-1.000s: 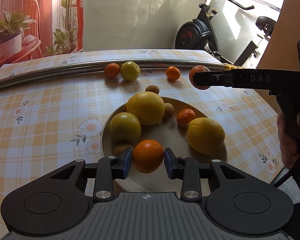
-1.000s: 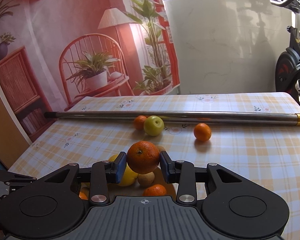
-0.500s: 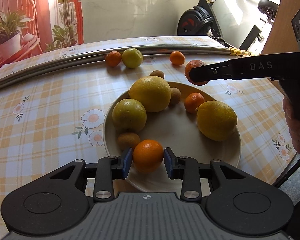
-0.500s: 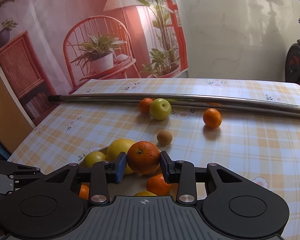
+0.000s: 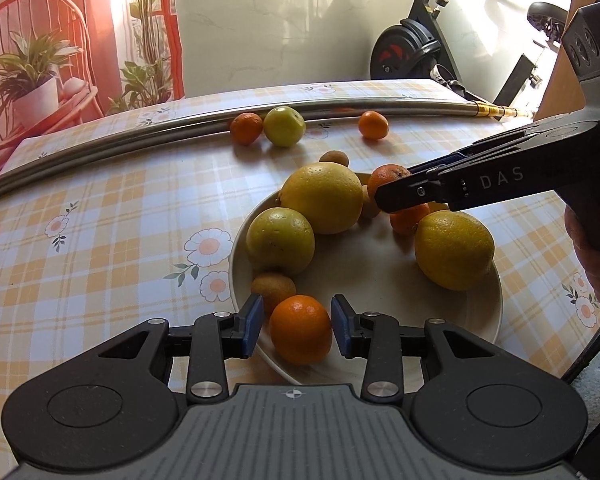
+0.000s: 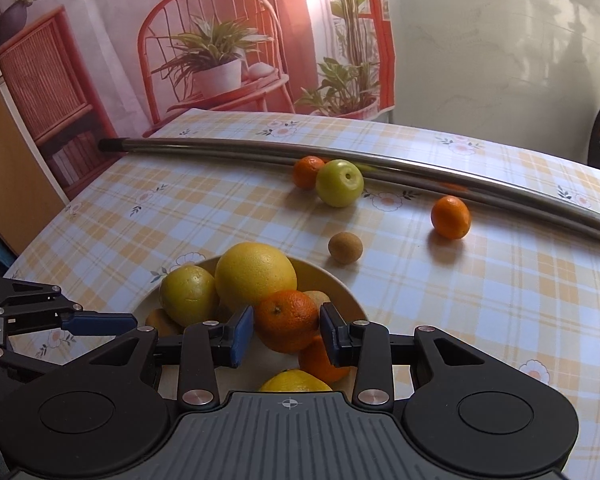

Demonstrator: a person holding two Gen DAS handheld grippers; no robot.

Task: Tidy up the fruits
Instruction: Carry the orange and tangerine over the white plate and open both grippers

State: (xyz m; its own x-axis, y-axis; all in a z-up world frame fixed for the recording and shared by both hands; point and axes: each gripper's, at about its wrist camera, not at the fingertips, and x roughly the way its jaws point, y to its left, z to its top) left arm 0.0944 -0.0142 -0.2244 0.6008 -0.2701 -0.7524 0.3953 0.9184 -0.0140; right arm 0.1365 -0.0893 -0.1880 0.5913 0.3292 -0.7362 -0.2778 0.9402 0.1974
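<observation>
Both grippers are at the plate, each with an orange between its fingers.

The left gripper is apart, with gaps on both sides of an orange that lies at the near rim of the plate. The right gripper is clamped on another orange above the plate's far part. Beyond, on the table, lie 1 kiwi, 2 mandarins and 1 green apple beside a metal pipe.

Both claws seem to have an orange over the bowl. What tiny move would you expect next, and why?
Probably the left gripper backs away: its blue pads stand apart from the small orange, which already rests at the cream bowl's rim. The right gripper appears to clasp its own orange above the piled fruit.
</observation>
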